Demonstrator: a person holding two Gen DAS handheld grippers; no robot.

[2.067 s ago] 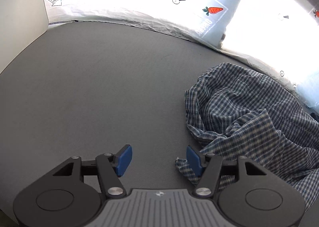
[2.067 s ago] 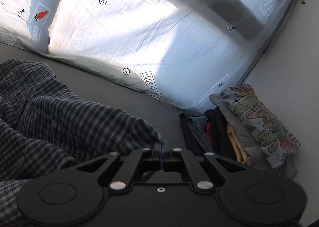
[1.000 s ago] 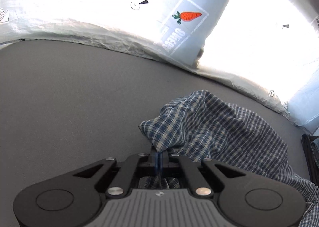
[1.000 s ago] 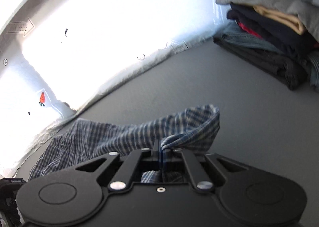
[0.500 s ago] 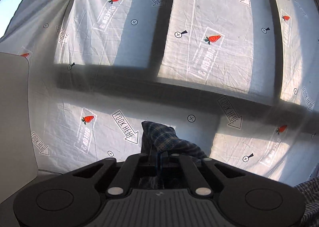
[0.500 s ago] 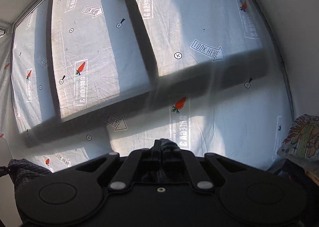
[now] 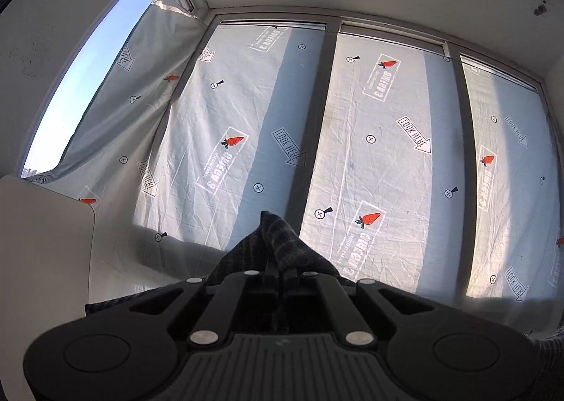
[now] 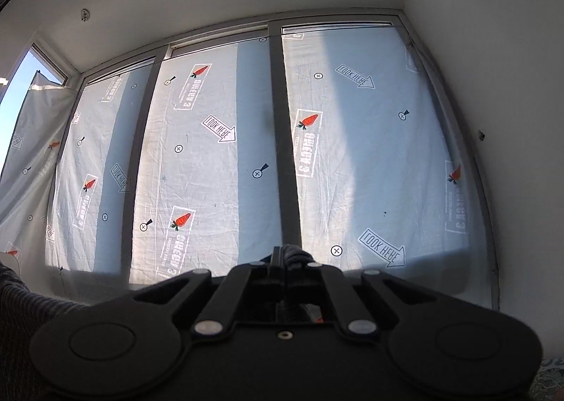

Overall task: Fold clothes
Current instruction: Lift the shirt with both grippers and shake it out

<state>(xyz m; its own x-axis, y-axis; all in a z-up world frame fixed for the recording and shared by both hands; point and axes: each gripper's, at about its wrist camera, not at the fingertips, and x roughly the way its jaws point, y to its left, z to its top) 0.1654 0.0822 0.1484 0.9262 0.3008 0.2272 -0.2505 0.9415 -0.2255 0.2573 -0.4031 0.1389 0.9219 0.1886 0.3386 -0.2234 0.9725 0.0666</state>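
Both grippers hold the blue checked shirt up in the air and point slightly upward at the covered windows. In the left wrist view my left gripper (image 7: pixel 281 268) is shut on a peak of the checked shirt (image 7: pixel 278 242), whose cloth drapes down over the fingers and shows again at the lower right edge. In the right wrist view my right gripper (image 8: pixel 283 260) is shut on a small bunch of the same shirt (image 8: pixel 294 254); more of that cloth hangs at the far left (image 8: pixel 21 298). The table surface is out of sight in both views.
Tall windows covered with white printed sheeting (image 7: pixel 370 154) fill both views, with dark frames (image 8: pixel 285 154) between the panes. A white panel (image 7: pixel 46 242) stands at the left. A patterned garment of the folded pile (image 8: pixel 550 376) peeks in at the bottom right corner. White ceiling above.
Both grippers have risen steeply and tilted upward, lifting the shirt off the grey table; the table and the folded pile dropped out of view and the windows and ceiling came in.
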